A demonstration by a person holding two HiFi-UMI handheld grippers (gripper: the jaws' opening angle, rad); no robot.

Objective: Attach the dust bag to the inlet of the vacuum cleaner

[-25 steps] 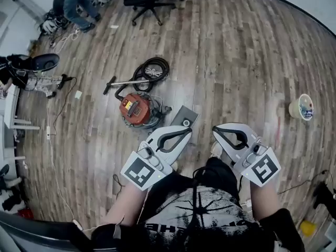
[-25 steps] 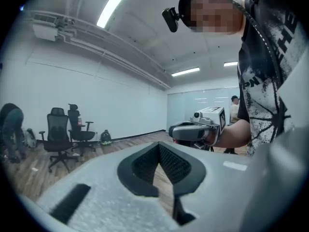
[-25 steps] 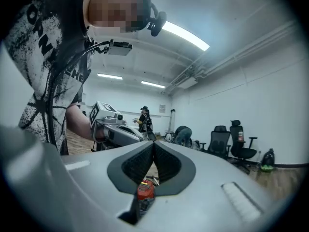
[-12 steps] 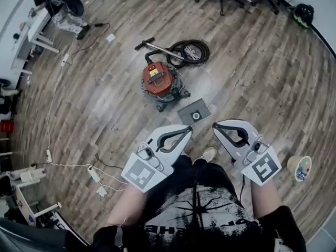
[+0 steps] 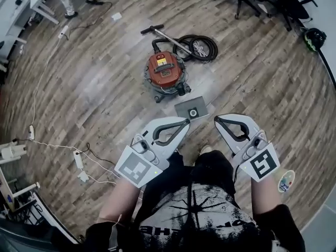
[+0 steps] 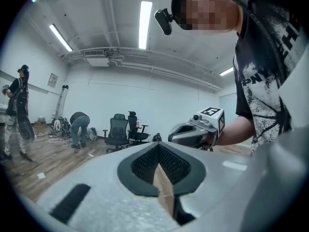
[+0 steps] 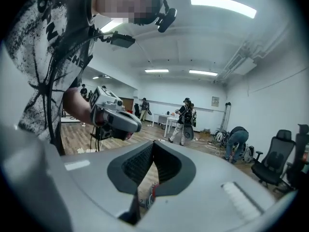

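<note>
Left tongs (image 5: 184, 123), right tongs (image 5: 218, 119) shut; dust bag (image 5: 187, 106) flat.

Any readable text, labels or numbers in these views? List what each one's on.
Nothing reads in full.
Shirt: white lettering, upside down and partly hidden, unreadable.
Vacuum cleaner: yellow label on the red lid, too small.
Wall poster: too small.
Left tongs and right tongs: cubes carry square marker patterns, no letters.

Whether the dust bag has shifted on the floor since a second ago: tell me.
No. The dust bag still lies beside the red vacuum cleaner, opposite its hose; only the view turned.
</note>
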